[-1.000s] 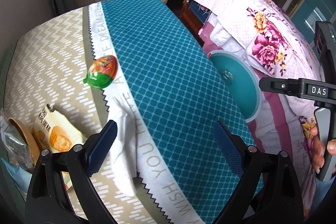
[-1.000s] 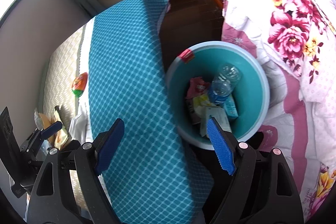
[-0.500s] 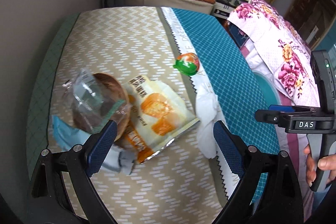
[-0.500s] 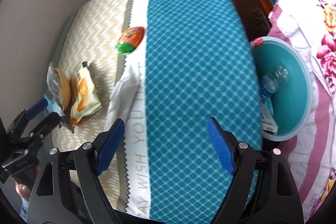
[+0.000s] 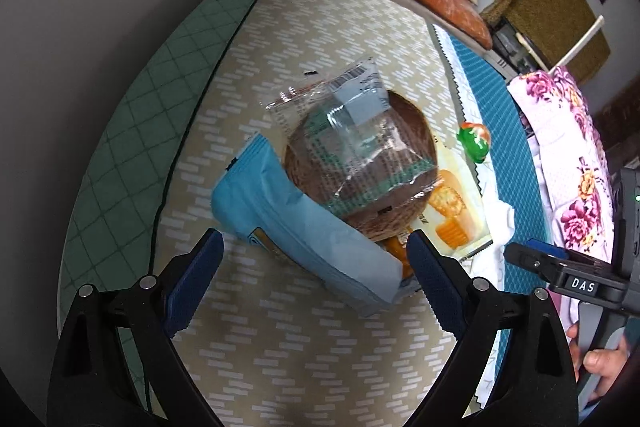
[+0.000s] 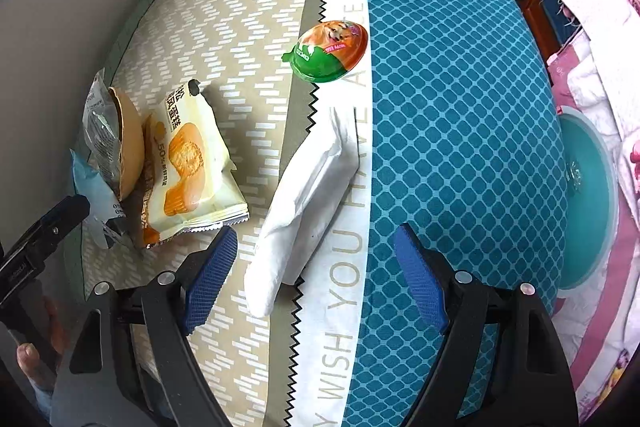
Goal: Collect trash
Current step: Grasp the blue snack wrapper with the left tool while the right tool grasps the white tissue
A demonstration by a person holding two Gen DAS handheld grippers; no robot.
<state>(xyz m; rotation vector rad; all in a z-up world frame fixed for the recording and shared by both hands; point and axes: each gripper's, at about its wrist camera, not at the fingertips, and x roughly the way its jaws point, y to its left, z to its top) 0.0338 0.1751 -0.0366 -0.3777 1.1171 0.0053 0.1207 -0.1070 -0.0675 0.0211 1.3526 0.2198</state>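
With both tools spread wide and gripping nothing, noted left gripper [image 5: 312,267] low over a heap of wrappers: blue packet [image 5: 288,227] nearest, clear wrapper [image 5: 352,131] on a brown paper cup [image 5: 404,147], yellow cake packet [image 5: 452,219] underneath. Right gripper [image 6: 312,275] above the white tissue [image 6: 308,195], just beside the yellow packet, on the tablecloth [image 6: 440,67]. Green-orange jelly cup [image 6: 330,51] farther along the cloth; teal bin [image 6: 588,203] beyond the table's right edge.

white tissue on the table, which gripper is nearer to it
Right. The right gripper hovers open just above the near end of the white tissue. The left gripper is off to the side, open over the light blue wrapper.
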